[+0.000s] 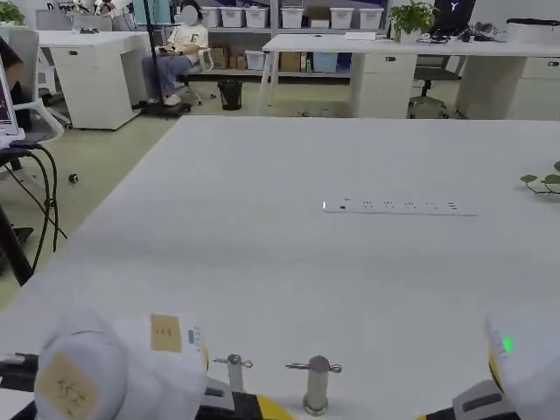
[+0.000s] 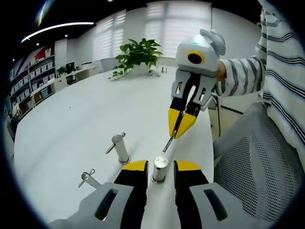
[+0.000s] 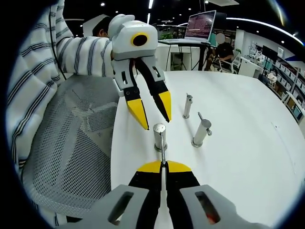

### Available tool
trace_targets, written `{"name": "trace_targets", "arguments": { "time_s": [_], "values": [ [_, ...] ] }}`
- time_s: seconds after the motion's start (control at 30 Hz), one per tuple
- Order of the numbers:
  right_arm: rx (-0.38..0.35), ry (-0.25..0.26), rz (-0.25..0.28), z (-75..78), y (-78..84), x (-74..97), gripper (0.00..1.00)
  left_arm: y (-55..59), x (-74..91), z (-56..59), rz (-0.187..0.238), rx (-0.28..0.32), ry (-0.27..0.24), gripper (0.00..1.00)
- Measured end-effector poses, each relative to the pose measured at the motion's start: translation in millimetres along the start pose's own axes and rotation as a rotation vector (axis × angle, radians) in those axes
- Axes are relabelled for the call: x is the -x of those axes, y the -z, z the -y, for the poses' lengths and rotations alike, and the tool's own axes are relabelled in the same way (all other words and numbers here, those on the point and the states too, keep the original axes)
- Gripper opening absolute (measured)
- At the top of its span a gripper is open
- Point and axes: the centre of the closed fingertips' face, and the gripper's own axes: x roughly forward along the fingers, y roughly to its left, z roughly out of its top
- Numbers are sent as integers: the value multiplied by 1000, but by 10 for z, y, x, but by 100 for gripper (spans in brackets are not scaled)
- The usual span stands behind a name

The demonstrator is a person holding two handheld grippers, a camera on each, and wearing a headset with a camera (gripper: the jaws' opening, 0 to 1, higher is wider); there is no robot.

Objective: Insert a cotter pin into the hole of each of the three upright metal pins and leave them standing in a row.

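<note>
Workbench, left hand-held gripper wide astride metal pin, right hand-held gripper pinching cotter pin

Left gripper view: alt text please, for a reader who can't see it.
The right gripper, shut on a cotter pin, points it at the top of an upright metal pin standing between the open jaws of the left gripper. A second pin and a third pin, each holding a cotter pin, stand beside it on the white table.

Left tool, right tool: blurred, cut off at head view's bottom.
</note>
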Motion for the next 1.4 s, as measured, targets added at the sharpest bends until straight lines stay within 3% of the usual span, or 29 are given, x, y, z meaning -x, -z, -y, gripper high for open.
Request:
{"name": "trace_targets", "arguments": {
  "time_s": [0.3, 0.53, 1.0, 1.4],
  "values": [
    [21, -9, -31, -14, 47, -60, 0, 30, -51, 10, -7, -2, 0, 17],
    [51, -14, -44, -9, 29, -59, 0, 71, -63, 18, -26, 0, 5, 10],
    [59, -4, -42, 16, 0, -40, 0, 69, -64, 21, -54, -31, 23, 10],
    [92, -29, -60, -5, -39, -124, 0, 65, -72, 18, -62, -28, 17, 10]
  ]
}}
